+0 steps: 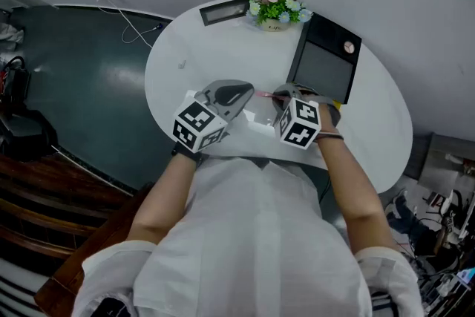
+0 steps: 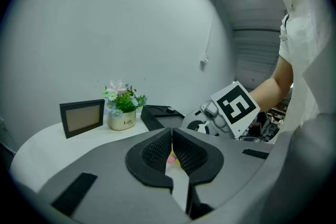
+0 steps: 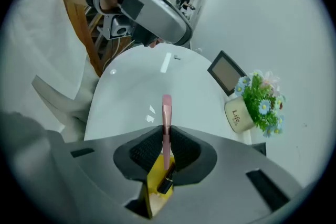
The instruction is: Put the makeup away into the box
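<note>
My right gripper (image 3: 166, 136) is shut on a slim pink makeup stick (image 3: 166, 110) with a dark lower end; the stick juts out past the fingertips. In the head view this gripper (image 1: 279, 95) hangs over the near middle of the white table (image 1: 193, 48), and the pink stick (image 1: 265, 94) points left towards my left gripper (image 1: 249, 92). The left gripper (image 2: 171, 134) has its pads together, and I see nothing held between them. The black box (image 1: 324, 59) stands open behind the right gripper, at the table's right; it also shows as a black box (image 2: 163, 115) in the left gripper view.
A flower pot (image 1: 275, 7) and a dark picture frame (image 1: 223, 10) stand at the table's far edge. A small white item (image 1: 256, 119) lies under the grippers. The right gripper's marker cube (image 2: 236, 107) is close to the left gripper. A dark green floor (image 1: 82, 78) lies left of the table.
</note>
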Available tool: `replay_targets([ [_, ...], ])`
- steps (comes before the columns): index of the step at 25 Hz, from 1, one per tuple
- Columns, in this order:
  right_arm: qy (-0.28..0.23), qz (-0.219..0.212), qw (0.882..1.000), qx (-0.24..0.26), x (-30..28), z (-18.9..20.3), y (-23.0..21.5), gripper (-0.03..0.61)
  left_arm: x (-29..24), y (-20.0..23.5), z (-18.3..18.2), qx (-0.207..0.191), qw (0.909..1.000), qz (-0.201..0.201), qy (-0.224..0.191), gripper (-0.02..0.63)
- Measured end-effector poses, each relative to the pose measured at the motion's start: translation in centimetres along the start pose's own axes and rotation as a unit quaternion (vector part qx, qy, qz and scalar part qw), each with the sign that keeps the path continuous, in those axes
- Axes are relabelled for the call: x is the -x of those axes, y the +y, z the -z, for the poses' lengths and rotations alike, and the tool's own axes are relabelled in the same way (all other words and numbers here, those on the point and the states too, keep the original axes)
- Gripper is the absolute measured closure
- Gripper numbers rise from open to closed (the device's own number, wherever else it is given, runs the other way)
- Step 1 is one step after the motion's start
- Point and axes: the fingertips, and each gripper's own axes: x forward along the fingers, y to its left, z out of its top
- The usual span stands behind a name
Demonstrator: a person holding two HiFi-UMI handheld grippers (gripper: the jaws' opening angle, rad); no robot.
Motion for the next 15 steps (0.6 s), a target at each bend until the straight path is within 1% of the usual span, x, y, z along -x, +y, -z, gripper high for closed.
replay_targets([
  [3, 0.000, 0.011, 0.999, -0.050, 1.2, 2.0, 0.1, 0.532, -1.6, -1.1, -0.3, -0.006, 0.9998, 0.019, 0.003, 0.594],
  [7, 0.008, 0.022, 0.994, -0.106, 2.4, 4.9, 1.0, 0.532, -3.5, -2.6, -0.6, -0.014, 0.9988, 0.045, 0.010, 0.594],
  [11, 0.017, 0.030, 0.987, -0.160, 3.0, 7.7, 2.1, 0.532, -5.1, -4.2, -0.6, -0.020, 0.9973, 0.069, 0.017, 0.594],
  [15, 0.031, 0.033, 0.978, -0.203, 2.9, 9.8, 3.5, 0.532, -6.3, -5.4, -0.3, -0.022, 0.9959, 0.084, 0.025, 0.594],
])
